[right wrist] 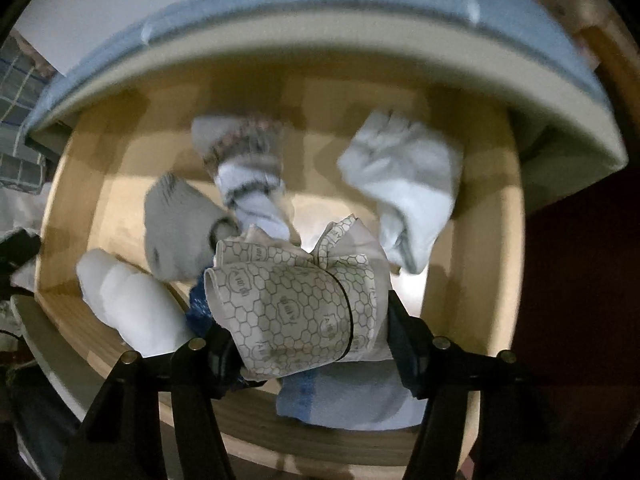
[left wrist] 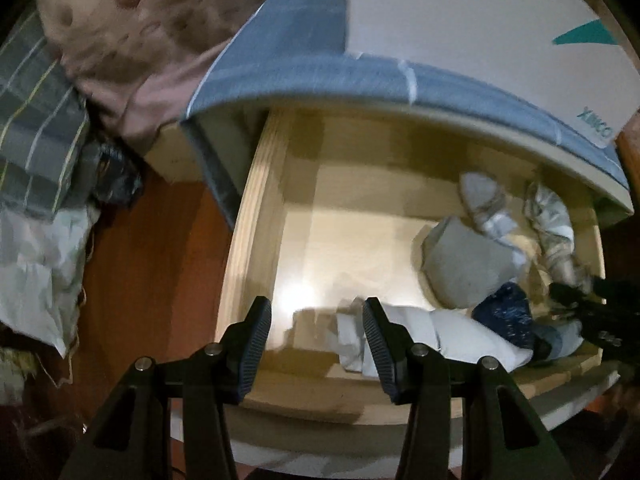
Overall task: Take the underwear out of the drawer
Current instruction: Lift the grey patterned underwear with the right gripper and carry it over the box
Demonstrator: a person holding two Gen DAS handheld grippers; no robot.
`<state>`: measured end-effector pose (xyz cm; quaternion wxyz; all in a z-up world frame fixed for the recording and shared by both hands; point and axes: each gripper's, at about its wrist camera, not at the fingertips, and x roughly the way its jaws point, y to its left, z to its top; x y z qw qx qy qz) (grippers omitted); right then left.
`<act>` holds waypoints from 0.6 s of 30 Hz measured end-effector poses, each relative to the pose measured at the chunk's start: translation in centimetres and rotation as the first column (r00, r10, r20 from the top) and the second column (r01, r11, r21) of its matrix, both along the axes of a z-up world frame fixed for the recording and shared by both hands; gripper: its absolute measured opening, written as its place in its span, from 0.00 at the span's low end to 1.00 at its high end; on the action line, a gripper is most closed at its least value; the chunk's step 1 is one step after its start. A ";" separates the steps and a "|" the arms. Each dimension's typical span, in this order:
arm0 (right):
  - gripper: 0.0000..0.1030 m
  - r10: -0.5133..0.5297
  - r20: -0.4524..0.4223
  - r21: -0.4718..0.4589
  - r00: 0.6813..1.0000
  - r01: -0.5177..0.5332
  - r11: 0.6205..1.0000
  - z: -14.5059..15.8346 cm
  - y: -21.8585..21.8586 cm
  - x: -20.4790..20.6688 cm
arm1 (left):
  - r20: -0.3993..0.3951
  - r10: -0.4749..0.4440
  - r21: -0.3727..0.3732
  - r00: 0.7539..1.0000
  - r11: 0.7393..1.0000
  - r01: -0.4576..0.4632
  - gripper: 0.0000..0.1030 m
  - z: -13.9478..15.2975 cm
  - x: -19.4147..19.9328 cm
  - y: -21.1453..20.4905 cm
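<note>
A pale wooden drawer [left wrist: 256, 216] stands open under a bed; it also shows in the right wrist view [right wrist: 472, 208]. My right gripper [right wrist: 308, 332] is shut on a white underwear with a grey honeycomb print [right wrist: 292, 304], held just above the drawer's front. It shows at the right edge of the left wrist view [left wrist: 592, 304]. My left gripper [left wrist: 316, 340] is open and empty above the drawer's front left. Other folded garments lie inside: grey [left wrist: 464, 264], white [left wrist: 460, 332], dark blue [left wrist: 508, 312].
A blue-edged mattress [left wrist: 304, 72] overhangs the drawer, with a white box [left wrist: 480, 20] on top. Bedding and clothes [left wrist: 44, 128] are piled at left over a reddish-brown floor [left wrist: 152, 264]. White socks [right wrist: 404, 184] and a striped sock [right wrist: 248, 168] lie at the drawer's back.
</note>
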<state>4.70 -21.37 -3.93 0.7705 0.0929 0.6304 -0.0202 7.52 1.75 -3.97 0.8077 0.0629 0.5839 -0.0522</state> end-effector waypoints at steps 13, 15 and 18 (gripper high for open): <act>0.57 0.016 0.243 -0.066 0.970 0.000 0.998 6.7 0.0 -2.4 | 0.116 0.103 0.032 0.988 0.994 -0.107 0.47 0.7 -0.2 1.2; 0.57 0.012 0.263 -0.062 0.965 0.004 0.998 7.6 -0.6 -2.3 | 0.127 0.106 0.031 0.986 0.993 -0.111 0.47 0.9 -0.3 1.4; 0.57 0.001 0.301 -0.049 0.954 0.014 0.999 10.1 -1.3 -2.3 | 0.142 0.115 0.025 0.983 0.992 -0.120 0.47 1.1 -0.3 1.6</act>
